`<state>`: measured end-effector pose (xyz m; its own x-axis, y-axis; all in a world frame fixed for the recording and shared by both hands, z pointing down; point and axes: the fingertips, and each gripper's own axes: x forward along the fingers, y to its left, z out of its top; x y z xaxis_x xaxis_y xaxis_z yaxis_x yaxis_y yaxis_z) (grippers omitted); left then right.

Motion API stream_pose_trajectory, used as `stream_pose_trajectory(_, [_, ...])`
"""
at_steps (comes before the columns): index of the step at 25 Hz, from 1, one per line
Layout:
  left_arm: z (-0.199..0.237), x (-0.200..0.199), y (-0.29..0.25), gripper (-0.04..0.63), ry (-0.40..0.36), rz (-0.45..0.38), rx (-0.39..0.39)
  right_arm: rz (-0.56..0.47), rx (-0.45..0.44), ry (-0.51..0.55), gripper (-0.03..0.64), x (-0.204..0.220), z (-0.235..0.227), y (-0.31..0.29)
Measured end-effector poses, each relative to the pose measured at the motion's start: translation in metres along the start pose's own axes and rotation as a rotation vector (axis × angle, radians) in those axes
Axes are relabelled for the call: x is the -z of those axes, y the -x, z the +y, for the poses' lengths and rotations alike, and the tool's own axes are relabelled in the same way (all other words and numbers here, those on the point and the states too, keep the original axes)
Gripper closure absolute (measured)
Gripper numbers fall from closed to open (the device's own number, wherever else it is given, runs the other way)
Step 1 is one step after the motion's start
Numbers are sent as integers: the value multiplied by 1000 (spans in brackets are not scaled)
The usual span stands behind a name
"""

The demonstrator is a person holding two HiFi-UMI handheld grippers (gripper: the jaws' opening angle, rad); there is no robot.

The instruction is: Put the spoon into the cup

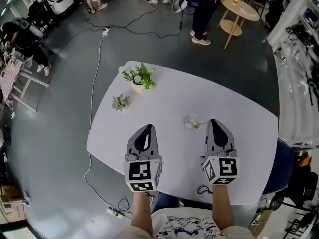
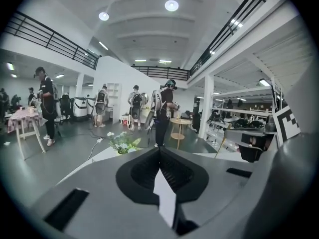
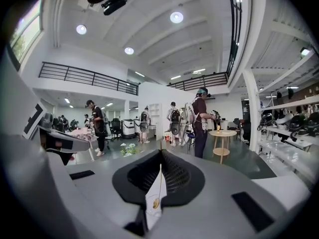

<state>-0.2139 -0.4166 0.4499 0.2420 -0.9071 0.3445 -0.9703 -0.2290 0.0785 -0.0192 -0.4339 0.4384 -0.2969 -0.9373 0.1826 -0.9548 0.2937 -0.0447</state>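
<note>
Table: a white rounded table (image 1: 239,148) is standing on a dark grey floor, seen from above.
Cup: a clear cup (image 1: 190,121) is sitting upright on the table, right of centre, just beyond the right gripper's tips.
Spoon: a small gold spoon (image 1: 196,126) is showing only as a gold spot touching the cup's right side (too small to tell whether it is lying against the cup or sticking out of it). The same gold spot is peeking through the slot below the right jaws in the right gripper view.
Left gripper: the left gripper (image 1: 147,127) is hanging over the near left part of the table, well apart from the cup. Its jaws are meeting at the tips with nothing between them.
Right gripper: the right gripper (image 1: 213,121) is pointing at the spot just right of the spoon, near it but apart. Its jaws are closed tip to tip and are gripping nothing.
Plants: a potted plant (image 1: 141,78) with white blooms is standing at the far left edge, and a small green sprig (image 1: 120,102) is lying nearer.
Surroundings: a cable (image 1: 97,68) is trailing across the floor, and people are standing by a round wooden side table (image 1: 239,8).
</note>
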Motion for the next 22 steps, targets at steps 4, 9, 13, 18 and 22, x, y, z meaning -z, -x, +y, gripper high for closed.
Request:
stream_pose_trajectory(4, [-8, 16, -16, 581, -5, 42, 18, 24, -13, 1, 595, 15, -4, -12])
stream_pose_trajectory(9, [-11, 29, -27, 581, 2, 47, 14, 63, -30, -25, 595, 35, -10, -26])
stream_pose_trajectory(13, [-9, 43, -37, 581, 15, 81, -2, 96, -41, -17, 594, 52, -11, -37])
stream_pose_trajectory(18, [-8, 54, -50, 581, 19, 104, 4, 129, -53, -41, 595, 71, -12, -50])
stream_pose_trajectory(22, [-6, 63, -59, 581, 23, 125, 6, 158, -61, -65, 595, 87, -12, -61])
